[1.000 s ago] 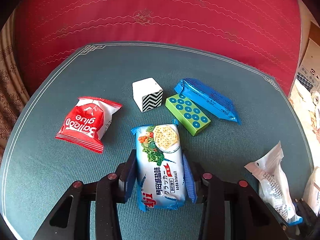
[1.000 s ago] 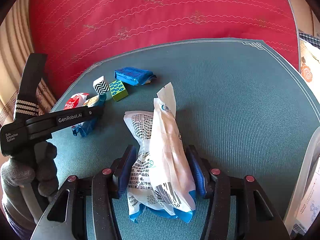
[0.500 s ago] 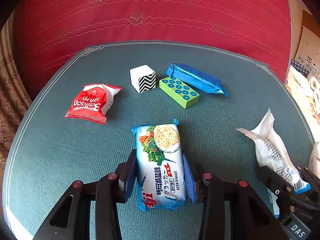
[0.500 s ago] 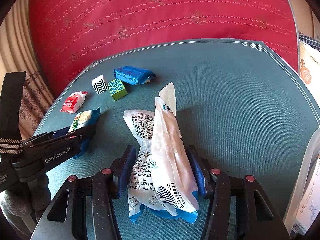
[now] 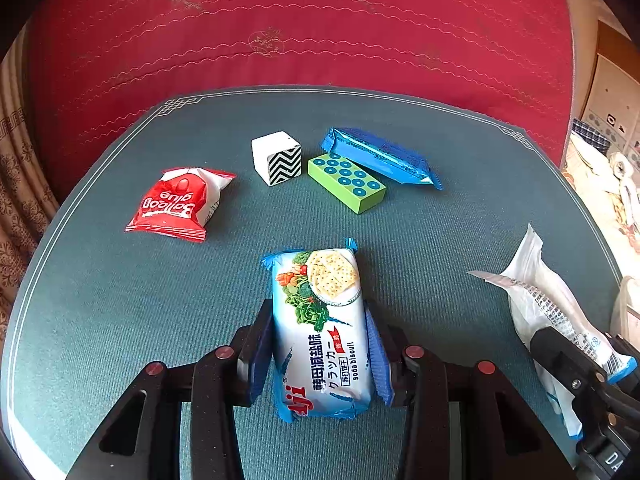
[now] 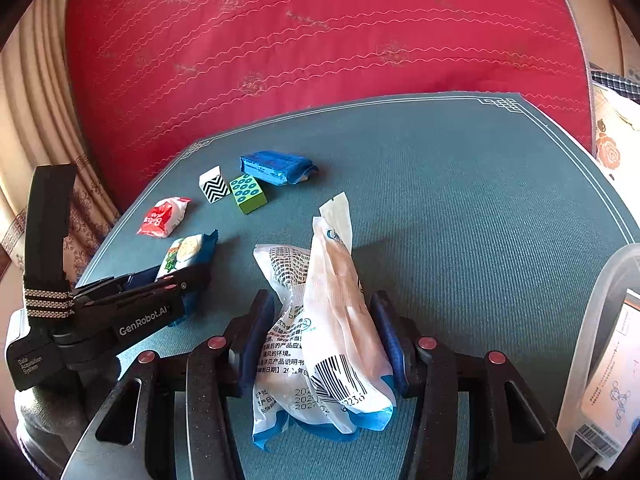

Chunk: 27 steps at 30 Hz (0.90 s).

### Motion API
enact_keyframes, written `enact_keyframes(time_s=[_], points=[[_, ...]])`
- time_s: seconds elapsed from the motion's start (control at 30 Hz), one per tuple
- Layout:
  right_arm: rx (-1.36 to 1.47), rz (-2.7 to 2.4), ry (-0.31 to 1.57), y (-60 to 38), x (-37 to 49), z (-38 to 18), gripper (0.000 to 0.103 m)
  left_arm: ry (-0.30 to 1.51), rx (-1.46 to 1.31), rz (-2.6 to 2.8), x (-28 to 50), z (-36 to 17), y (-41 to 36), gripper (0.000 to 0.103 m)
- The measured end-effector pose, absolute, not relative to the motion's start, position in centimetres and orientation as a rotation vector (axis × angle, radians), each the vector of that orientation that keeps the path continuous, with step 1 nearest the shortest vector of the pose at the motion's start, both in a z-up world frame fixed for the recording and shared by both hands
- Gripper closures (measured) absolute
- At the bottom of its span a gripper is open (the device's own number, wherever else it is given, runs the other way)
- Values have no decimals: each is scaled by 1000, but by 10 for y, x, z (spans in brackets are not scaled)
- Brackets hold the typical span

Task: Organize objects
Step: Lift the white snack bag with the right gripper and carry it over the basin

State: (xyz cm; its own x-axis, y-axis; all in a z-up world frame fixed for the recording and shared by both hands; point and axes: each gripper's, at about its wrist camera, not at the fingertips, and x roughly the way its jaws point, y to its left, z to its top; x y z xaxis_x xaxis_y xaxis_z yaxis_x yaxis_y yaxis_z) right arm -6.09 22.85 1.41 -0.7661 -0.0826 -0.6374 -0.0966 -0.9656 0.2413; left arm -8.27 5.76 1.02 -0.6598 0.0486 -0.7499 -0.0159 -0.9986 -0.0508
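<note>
The left hand-held gripper [image 5: 320,352] is clamped on the soda biscuit pack [image 5: 322,328], its long axis running straight ahead along the fingers. The right hand-held gripper [image 6: 326,344], jaws closing, pinches white pouches [image 6: 320,320]; the other snacks lie ahead of the left one, nearer it.

A lived-in room at home
Red quilted bedding [image 5: 304,28] behind a teal mat [image 5: 120,288], patterned curtain [image 6: 36,92] at the left, floral fabric [image 6: 608,148] and household clutter [image 5: 616,168] alongside

Left tongs [image 5: 318,348] clamp a packet; right tongs [image 6: 326,344] are closing, both angled downward.
</note>
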Motion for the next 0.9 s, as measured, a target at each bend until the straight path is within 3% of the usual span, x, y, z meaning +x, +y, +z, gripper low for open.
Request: enact_keyframes(time_s=[0.33, 0.73, 0.9], points=[[-1009, 2890, 443, 237, -24, 31, 52, -14, -1266, 2792, -76, 9, 74, 58], [-1217, 2773, 321, 229, -21, 4, 50, 5, -1264, 2792, -76, 8, 77, 58], [-1207, 2748, 180, 217, -26, 3, 52, 3, -1262, 2790, -74, 8, 77, 58]])
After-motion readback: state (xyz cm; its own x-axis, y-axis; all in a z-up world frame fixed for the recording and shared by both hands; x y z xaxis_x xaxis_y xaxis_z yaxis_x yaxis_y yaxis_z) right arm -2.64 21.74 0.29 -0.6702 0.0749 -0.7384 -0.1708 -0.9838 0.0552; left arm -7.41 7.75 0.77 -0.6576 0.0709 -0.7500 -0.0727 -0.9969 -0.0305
